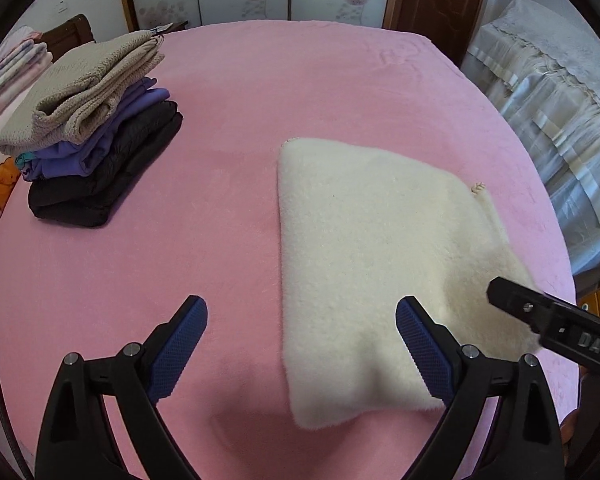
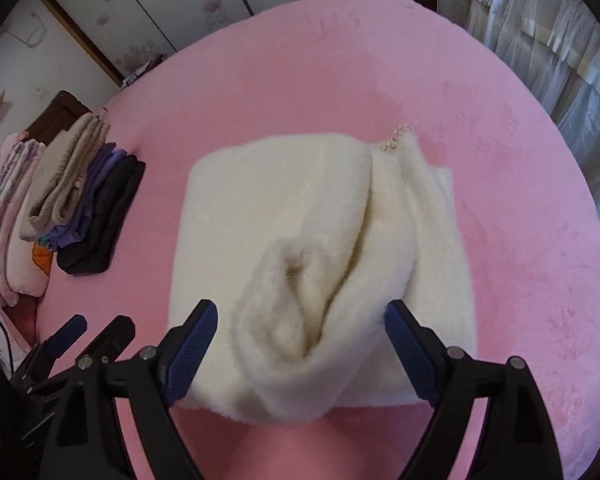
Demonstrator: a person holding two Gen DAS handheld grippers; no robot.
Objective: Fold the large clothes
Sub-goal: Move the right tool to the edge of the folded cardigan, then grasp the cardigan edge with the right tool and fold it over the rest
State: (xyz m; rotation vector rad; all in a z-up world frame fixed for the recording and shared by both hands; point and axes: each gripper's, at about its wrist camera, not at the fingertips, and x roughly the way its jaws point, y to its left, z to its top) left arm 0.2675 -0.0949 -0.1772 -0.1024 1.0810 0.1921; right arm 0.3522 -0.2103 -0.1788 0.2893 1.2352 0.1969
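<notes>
Two grippers are held wide open above the pink bed [image 1: 300,80], nothing gripped. The folded cream garment [image 1: 372,248] lies at 3 o'clock of the left gripper [image 1: 302,344]; a loose fold rises between the right gripper [image 2: 300,332] fingers, untouched. Stacked folded clothes [image 1: 96,136] lie at 10 o'clock.

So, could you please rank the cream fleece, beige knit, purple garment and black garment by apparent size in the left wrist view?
1. cream fleece, nearest
2. beige knit
3. black garment
4. purple garment, mostly covered
</notes>
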